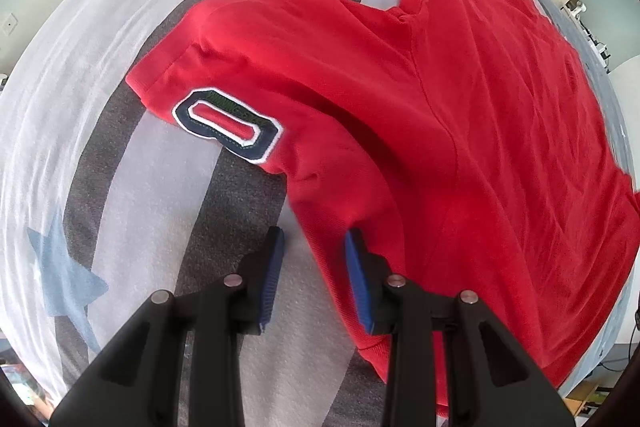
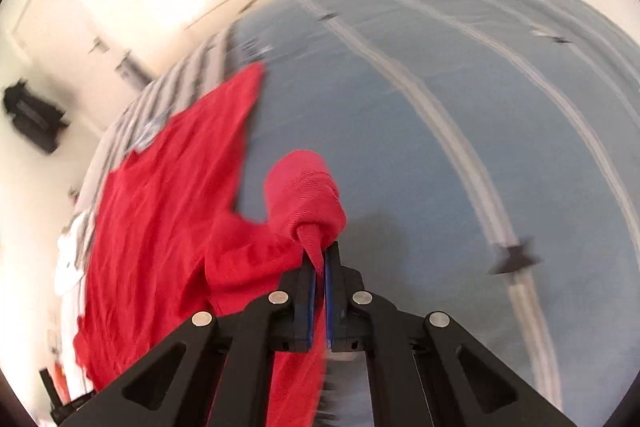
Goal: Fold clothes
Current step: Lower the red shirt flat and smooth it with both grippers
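Left wrist view: left gripper point(image 1: 314, 259) hovers with jaws part open and empty over the side edge of the red shirt point(image 1: 460, 131), spread on the striped bed point(image 1: 80, 67). Right wrist view: right gripper point(image 2: 319, 267) has jaws clamped on a bunched sleeve point(image 2: 304, 195), lifted off the bed. Looks like the sleeve fold-in step; next, carry the sleeve across the body and lay it flat.
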`<state>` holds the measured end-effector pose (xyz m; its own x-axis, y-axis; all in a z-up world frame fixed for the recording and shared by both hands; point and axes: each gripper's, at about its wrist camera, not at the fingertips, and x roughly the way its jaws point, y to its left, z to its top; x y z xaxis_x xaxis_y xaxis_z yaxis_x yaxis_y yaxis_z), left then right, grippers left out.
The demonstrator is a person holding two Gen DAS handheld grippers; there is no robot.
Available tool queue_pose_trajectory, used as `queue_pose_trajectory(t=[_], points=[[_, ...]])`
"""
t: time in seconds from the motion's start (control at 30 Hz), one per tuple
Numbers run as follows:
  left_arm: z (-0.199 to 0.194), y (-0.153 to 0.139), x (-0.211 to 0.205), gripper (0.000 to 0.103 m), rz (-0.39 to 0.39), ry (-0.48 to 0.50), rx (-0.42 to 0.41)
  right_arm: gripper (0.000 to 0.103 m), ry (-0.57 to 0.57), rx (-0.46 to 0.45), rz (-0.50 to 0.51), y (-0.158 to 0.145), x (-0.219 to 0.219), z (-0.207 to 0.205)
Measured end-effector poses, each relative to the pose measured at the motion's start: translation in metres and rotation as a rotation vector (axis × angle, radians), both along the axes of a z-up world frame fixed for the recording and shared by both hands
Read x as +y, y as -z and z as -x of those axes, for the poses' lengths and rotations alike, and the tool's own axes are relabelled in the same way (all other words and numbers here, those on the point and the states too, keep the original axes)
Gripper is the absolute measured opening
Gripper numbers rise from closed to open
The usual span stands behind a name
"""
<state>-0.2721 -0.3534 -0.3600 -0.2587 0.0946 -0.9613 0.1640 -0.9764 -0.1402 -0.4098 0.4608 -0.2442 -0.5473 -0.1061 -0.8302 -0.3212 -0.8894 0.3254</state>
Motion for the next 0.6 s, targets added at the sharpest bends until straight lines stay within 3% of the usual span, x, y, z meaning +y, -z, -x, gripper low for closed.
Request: queue_pose_trajectory(t=[0.13, 0.23, 0.37, 0.43, 0.5, 0.6], points=[[-0.004, 0.002, -0.006, 0.030, 0.019, 0.005, -0.013, 0.003, 0.063, -0.126, -0.007, 0.027, 0.044, -0.024], [-0.007, 0.001, -0.013, 0.030, 0.018, 0.007, -0.024, 0.009, 0.095, -0.233, -0.020, 0.052, 0.052, -0.034], [-0.009, -0.006, -0.023, 0.030, 0.028, 0.003, -0.017, 0.013, 0.120, -0.165, -0.095, 0.035, 0.050, -0.037], [-0.011, -0.017, -0.030, 0.030, 0.057, -0.011, 0.025, 0.023, 0.103, -0.102, -0.143, 0.020, 0.045, -0.034], [-0.013, -0.031, -0.040, 0.030, 0.078, -0.021, 0.076, 0.041, -0.002, -0.071, -0.149, 0.015, 0.029, -0.021], [-0.012, -0.047, -0.052, 0.030, 0.109, -0.034, 0.136, 0.041, -0.184, -0.076, -0.181, 0.019, -0.002, -0.006]])
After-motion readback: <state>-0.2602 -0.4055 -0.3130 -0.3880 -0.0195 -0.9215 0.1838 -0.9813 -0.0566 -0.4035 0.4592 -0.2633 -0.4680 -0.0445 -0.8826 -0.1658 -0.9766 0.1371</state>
